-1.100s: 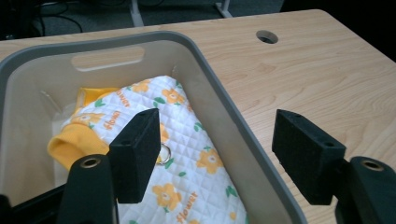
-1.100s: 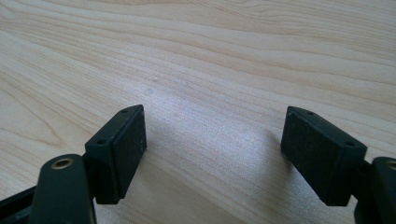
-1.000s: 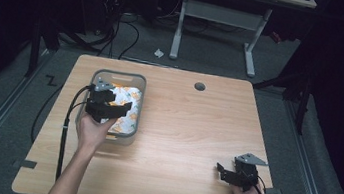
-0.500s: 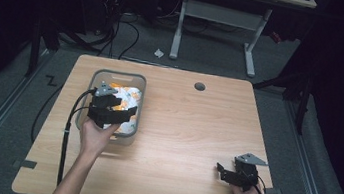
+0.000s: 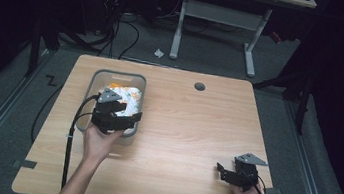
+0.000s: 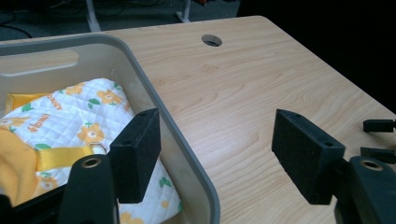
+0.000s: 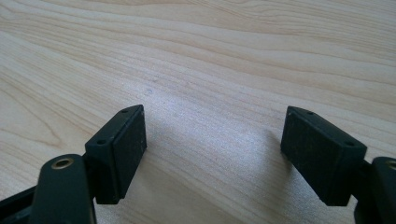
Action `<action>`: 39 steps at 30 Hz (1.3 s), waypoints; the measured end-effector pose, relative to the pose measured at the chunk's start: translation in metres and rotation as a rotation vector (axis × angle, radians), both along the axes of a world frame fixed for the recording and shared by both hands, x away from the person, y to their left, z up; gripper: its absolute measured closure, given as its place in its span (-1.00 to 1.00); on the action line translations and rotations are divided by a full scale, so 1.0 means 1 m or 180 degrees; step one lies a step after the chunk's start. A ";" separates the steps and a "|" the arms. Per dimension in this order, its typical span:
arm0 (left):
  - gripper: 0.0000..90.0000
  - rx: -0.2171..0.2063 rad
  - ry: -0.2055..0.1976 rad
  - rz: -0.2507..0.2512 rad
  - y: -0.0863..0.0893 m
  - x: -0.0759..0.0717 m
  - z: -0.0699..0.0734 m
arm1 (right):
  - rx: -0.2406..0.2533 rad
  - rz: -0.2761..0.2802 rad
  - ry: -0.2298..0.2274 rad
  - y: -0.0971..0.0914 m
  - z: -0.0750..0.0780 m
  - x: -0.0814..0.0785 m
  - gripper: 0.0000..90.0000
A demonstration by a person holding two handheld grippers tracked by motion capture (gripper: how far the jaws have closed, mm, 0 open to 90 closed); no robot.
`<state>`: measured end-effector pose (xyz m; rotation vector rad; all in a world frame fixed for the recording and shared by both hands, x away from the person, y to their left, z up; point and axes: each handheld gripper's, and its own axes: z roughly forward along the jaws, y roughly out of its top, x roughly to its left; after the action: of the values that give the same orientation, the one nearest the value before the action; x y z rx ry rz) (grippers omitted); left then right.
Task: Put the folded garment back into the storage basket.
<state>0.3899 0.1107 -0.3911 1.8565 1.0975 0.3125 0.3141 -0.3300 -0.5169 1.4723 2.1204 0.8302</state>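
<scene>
A grey plastic bin (image 5: 117, 74) stands on the left half of the wooden table (image 5: 196, 130). Inside it lies a white quilted cloth item (image 5: 129, 94) with orange flowers and yellow straps (image 6: 60, 156). My left gripper (image 5: 118, 115) hangs open over the bin's near right corner. In the left gripper view it (image 6: 215, 135) straddles the bin's right wall (image 6: 187, 144), one jaw above the cloth (image 6: 70, 112) and the other above bare wood. My right gripper (image 5: 221, 171) rests low near the table's front right, and it (image 7: 212, 126) is open with nothing between its jaws.
A round cable hole (image 5: 199, 86) sits in the table's far middle, also seen as the cable hole (image 6: 212, 40). The right gripper's jaw tips (image 6: 377, 125) show at the far right of the left gripper view. Desk legs and cables lie on the floor beyond the table.
My left gripper has shifted slightly right and toward the person, along the bin's near right side. The right gripper has stayed put.
</scene>
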 end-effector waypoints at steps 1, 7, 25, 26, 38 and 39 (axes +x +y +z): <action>-0.26 0.0002 -0.0010 -0.0009 -0.001 -0.001 0.000 | -0.0001 0.0000 0.0000 0.000 0.000 0.000 -0.50; -0.26 -0.0035 -0.0011 -0.0054 -0.006 -0.008 -0.003 | 0.0000 -0.0002 0.0000 0.000 0.000 0.000 -0.50; -0.27 -0.0053 -0.0043 -0.0191 -0.022 -0.017 -0.007 | -0.0001 0.0003 -0.0004 0.000 0.000 0.000 -0.49; -0.27 -0.0067 -0.0036 -0.0204 -0.024 -0.017 -0.008 | -0.0002 0.0001 -0.0004 0.000 0.000 0.000 -0.50; -0.26 -0.0030 -0.0002 -0.0303 -0.039 -0.023 -0.013 | -0.0002 0.0002 -0.0004 0.000 0.000 0.000 -0.49; -0.27 -0.0043 0.0002 -0.0312 -0.039 -0.024 -0.013 | -0.0003 0.0003 -0.0005 0.000 0.000 0.000 -0.49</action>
<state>0.3662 0.0716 -0.4043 1.8915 1.0029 0.2472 0.3142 -0.3300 -0.5170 1.4698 2.1204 0.8305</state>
